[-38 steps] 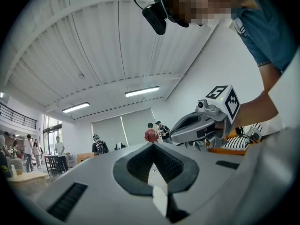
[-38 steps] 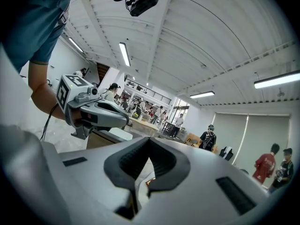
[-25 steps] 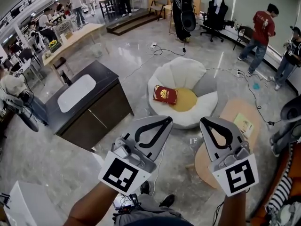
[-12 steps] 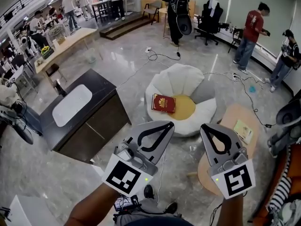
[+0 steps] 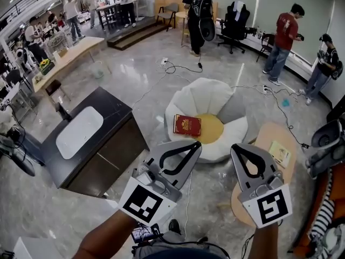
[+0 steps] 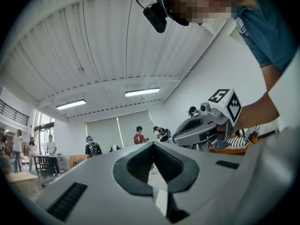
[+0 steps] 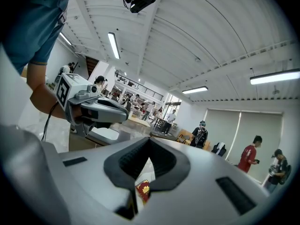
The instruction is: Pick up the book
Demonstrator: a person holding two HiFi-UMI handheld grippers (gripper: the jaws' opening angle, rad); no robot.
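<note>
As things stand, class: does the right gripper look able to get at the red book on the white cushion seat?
Probably yes, after coming closer. The red book lies uncovered on the white cushion seat, with nothing between it and the right gripper, which is short of it and shut.

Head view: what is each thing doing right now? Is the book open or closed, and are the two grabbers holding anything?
Red book with a gold emblem: closed, lying flat on the seat, untouched.
White petal-shaped floor seat: on the floor, carrying the book.
Left gripper: jaws together, empty, in the air short of the book.
Right gripper: jaws together, empty, in the air.
Round wooden table: upright, with a pale booklet lying on it.
</note>
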